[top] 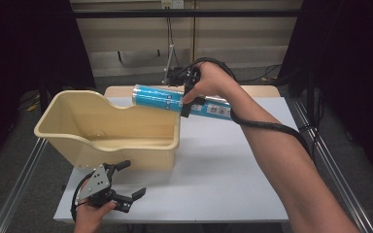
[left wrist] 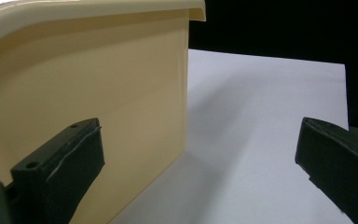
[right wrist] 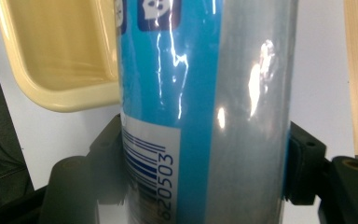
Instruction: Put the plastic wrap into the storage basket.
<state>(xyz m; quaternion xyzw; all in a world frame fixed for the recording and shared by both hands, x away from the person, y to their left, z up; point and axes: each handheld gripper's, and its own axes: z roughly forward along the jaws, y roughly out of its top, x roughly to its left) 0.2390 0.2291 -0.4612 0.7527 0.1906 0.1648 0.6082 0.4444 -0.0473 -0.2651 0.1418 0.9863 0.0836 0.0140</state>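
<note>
left gripper (top: pixel 128 180): low at the near left corner of the white table (top: pixel 223 165), held in the person's left hand (top: pixel 93 216). Jaws spread wide, nothing between them. In the left gripper view (left wrist: pixel 198 163) one jaw sits just beside the tub's outer wall, the other well out over bare table.
tub (top: pixel 77 141): cream plastic bin, left half of table, upright, open top. Inside looks bare as far as the high view shows. Near wall fills the left of the left gripper view (left wrist: pixel 88 88).
blue tube (top: pixel 158 97): long cylinder, blue and silver wrap, held roughly level in the air, slightly tilted. Left end pokes over the tub's far right rim; right end sticks out past the hand toward the table middle.
tube print: barcode panel with digits "820503" readable in the right gripper view (right wrist: pixel 205 93); small white icon boxes higher on the blue band, too small to read. White label patches with dark marks on the right end in the high view, unreadable.
right gripper (top: pixel 188 99): above the table's far centre, in the right hand (top: pixel 212 80). Jaws clamped across the tube about mid-length, one pad on each side (right wrist: pixel 203 186).
tube vs tub: tube above the rim, not touching it as far as I can tell.
</note>
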